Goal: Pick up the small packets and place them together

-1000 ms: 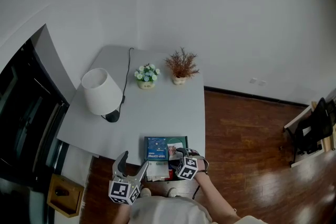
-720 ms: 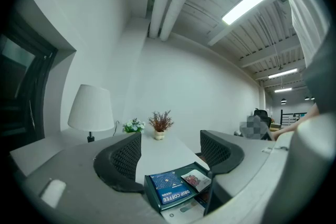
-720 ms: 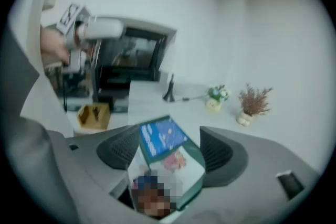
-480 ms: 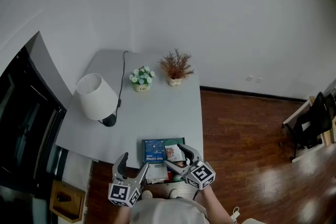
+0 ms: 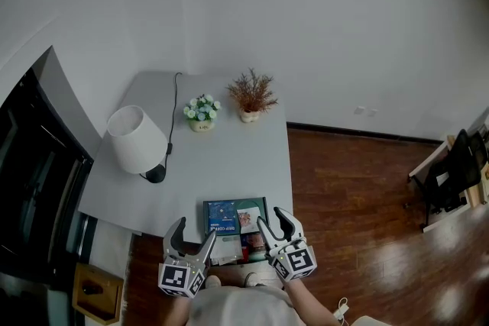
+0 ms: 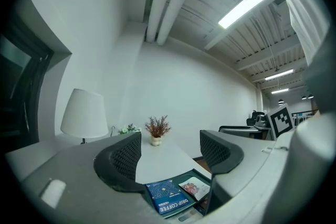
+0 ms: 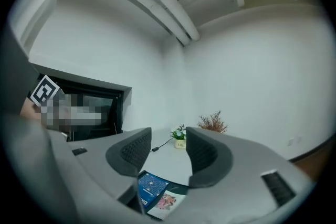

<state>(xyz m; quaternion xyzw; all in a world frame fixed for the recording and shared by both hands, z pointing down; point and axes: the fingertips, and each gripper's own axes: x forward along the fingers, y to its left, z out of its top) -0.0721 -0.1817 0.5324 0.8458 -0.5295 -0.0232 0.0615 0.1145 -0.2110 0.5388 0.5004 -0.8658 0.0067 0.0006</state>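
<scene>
Both grippers hovered at the near edge of the grey table (image 5: 229,156), at 6 o'clock in the head view, neither touching anything. The left gripper (image 5: 191,239) had its jaws wide apart with only bare tabletop showing between them. The right gripper (image 5: 276,227) had its jaws closing, also with nothing between them, just the table and the flower pot (image 7: 180,142) far off through the gap. The packets lay in the green tray (image 5: 263,202) just ahead of both grippers at 12 o'clock: a blue packet (image 5: 223,216) on the 9 o'clock side and a small white packet (image 5: 247,220) with a picture touching or slightly overlapping it at 3 o'clock. More small things sat at the tray's 6 o'clock end, too small to tell. A lamp (image 5: 136,140) stood at 10 o'clock and a dried plant (image 5: 250,97) at 12 o'clock, both well apart from the work. Likely risks: the right jaws narrowing in mid-air could arrive too tight to straddle a packet and just push it. The packets lay flat and thin, so the pads might slide over them or catch the tray rim. A shove could drag the tray off the near edge, and overlapping packets might lift together and drop.
</scene>
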